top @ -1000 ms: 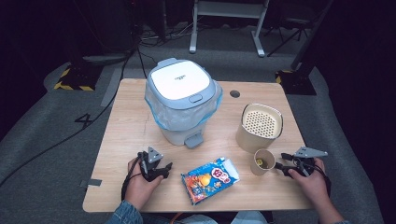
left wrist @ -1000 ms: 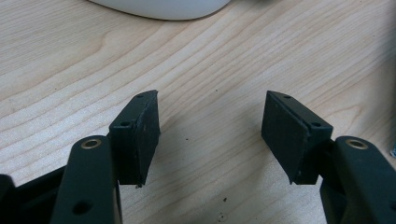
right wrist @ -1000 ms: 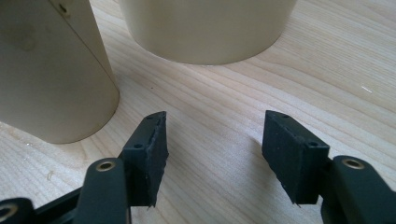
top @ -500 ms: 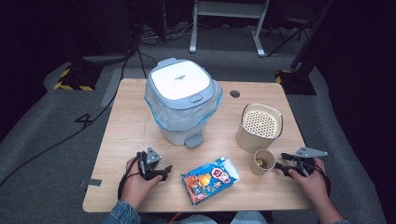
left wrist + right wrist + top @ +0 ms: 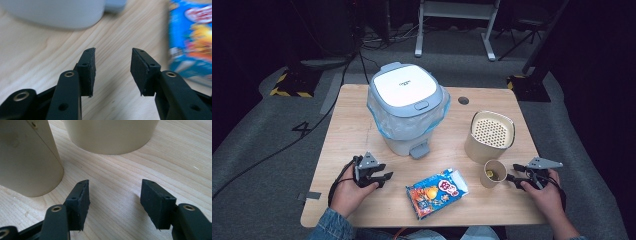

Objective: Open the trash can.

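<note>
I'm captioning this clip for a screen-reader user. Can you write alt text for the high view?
A person sits at a wooden table with an open left gripper and right gripper resting near its front edge. A blue snack packet lies flat between them, and a small paper cup stands beside the right gripper. Behind stand a lidded pedal bin and a beige perforated-top container.

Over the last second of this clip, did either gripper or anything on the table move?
Hardly anything. The left gripper may have edged slightly toward the snack packet; it is open and holds nothing. The right gripper stayed open beside the small paper cup, not gripping it. The pedal bin, the perforated beige container and the packet lie where they were.
</note>
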`<move>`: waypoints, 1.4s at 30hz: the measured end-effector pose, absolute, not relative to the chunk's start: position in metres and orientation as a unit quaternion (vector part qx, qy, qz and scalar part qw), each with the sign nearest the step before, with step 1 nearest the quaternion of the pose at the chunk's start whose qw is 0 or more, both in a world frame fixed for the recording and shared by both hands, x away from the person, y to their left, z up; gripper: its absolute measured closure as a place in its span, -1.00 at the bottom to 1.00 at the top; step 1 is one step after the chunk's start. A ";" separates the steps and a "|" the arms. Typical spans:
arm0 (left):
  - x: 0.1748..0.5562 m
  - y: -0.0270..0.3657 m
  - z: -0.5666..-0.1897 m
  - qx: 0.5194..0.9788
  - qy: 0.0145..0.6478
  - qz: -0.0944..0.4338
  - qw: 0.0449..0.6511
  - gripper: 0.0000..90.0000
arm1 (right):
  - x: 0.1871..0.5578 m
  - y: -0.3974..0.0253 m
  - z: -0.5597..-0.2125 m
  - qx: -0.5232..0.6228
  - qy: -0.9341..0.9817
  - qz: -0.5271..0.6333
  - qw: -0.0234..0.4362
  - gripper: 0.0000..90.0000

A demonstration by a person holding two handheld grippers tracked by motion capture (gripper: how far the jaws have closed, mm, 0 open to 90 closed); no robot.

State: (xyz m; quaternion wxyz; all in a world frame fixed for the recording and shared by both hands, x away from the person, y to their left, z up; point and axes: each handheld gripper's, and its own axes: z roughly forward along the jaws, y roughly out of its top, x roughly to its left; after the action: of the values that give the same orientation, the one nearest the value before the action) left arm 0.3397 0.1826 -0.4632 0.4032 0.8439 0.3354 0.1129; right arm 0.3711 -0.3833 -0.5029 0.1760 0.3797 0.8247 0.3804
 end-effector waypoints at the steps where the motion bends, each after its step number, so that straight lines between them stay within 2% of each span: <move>1: 0.339 0.182 -0.458 0.843 0.329 0.108 0.411 0.29 | 0.371 -0.383 -0.503 0.380 0.825 0.380 0.176 -0.09; 12: 0.339 0.185 -0.402 0.838 0.275 0.102 0.460 0.49 | 0.371 -0.383 -0.503 0.380 0.825 0.380 0.176 -0.09; 23: 0.354 0.177 -0.352 0.831 0.239 0.086 0.495 0.81 | 0.371 -0.383 -0.503 0.380 0.825 0.380 0.177 -0.09; 33: 0.374 0.159 -0.306 0.825 0.204 0.109 0.515 0.96 | 0.371 -0.383 -0.503 0.379 0.825 0.380 0.177 -0.09; 42: 0.398 0.136 -0.280 0.812 0.222 0.147 0.519 1.00 | 0.371 -0.383 -0.503 0.380 0.825 0.380 0.177 -0.09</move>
State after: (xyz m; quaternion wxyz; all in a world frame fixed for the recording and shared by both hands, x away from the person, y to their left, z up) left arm 0.3978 0.1357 -0.2798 0.5195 0.8121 0.2219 0.1465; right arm 0.3710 -0.3831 -0.5030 0.1765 0.3797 0.8247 0.3802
